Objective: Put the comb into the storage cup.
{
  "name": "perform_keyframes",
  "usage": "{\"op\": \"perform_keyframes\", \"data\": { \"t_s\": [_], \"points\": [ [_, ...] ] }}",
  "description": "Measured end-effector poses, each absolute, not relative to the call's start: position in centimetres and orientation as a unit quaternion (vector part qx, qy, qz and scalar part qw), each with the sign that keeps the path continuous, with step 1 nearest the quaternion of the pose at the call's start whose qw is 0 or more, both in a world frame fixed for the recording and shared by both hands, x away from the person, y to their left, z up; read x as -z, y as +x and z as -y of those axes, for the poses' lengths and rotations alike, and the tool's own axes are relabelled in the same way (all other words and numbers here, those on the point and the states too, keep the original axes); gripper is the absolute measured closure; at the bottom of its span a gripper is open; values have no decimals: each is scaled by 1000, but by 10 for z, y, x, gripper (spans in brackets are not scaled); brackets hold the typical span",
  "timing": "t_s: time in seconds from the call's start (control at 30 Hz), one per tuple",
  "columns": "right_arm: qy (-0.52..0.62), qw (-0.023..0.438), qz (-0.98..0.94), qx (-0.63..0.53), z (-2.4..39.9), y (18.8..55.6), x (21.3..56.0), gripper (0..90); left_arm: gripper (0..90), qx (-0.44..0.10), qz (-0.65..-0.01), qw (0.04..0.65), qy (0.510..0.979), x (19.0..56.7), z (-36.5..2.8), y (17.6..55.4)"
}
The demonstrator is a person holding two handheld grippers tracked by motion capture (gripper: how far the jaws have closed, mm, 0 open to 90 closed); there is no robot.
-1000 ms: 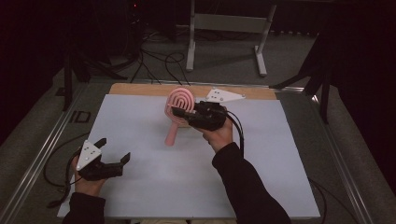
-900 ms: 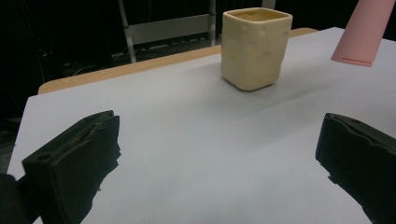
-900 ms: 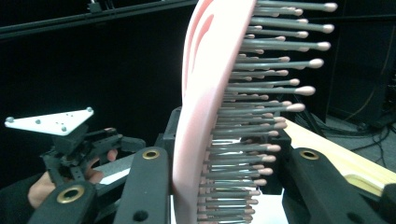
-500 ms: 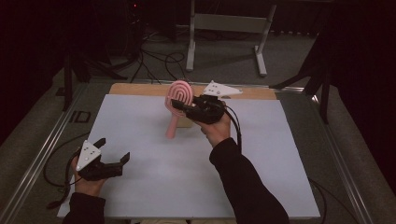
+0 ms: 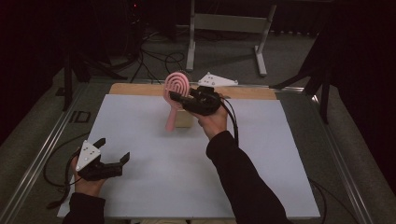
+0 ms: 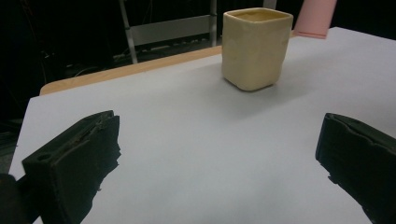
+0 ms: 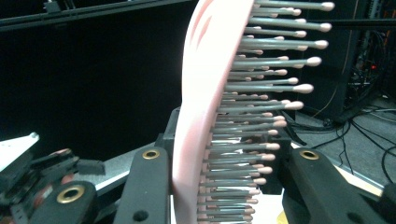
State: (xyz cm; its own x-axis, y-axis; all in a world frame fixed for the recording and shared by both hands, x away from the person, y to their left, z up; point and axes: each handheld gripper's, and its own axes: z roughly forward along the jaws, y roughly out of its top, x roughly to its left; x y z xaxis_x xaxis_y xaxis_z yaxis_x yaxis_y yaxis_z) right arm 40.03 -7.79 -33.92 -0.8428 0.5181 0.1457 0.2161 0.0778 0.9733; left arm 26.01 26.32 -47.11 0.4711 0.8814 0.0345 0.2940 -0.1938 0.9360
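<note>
My right gripper (image 5: 175, 98) is shut on a pink hairbrush (image 5: 177, 85), which it holds upright above the white table sheet (image 5: 140, 186). The brush's round head is up and its handle hangs down beside a beige square cup (image 5: 185, 119). In the right gripper view the jaws clamp the brush (image 7: 201, 102) across its back and bristles. My left gripper (image 5: 113, 150) rests low at the table's near left, open and empty. In the left gripper view its jaws (image 6: 219, 158) stand wide apart and face the cup (image 6: 254, 49), with the pink handle tip (image 6: 317, 16) beyond it.
A wooden board edge (image 5: 135, 88) runs along the back of the sheet. Beyond the table, a metal stand (image 5: 224, 23) and cables (image 5: 159, 60) sit on the dark floor. Metal rails (image 5: 42, 154) flank the table.
My right gripper has carried the brush a little up and toward the back of the table. The left gripper has stayed where it was.
</note>
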Motion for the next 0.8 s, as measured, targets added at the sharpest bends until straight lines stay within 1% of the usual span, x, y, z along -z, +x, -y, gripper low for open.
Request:
{"op": "perform_keyframes", "data": {
  "t_s": [0.33,0.8],
  "points": [
    [276,128,-709,-636,79,419,332,637,0,-303,-415,479,712,473,-262,261],
    [303,143,-699,-631,77,435,337,637,0,-299,-413,479,714,475,-260,262]
  ]
}}
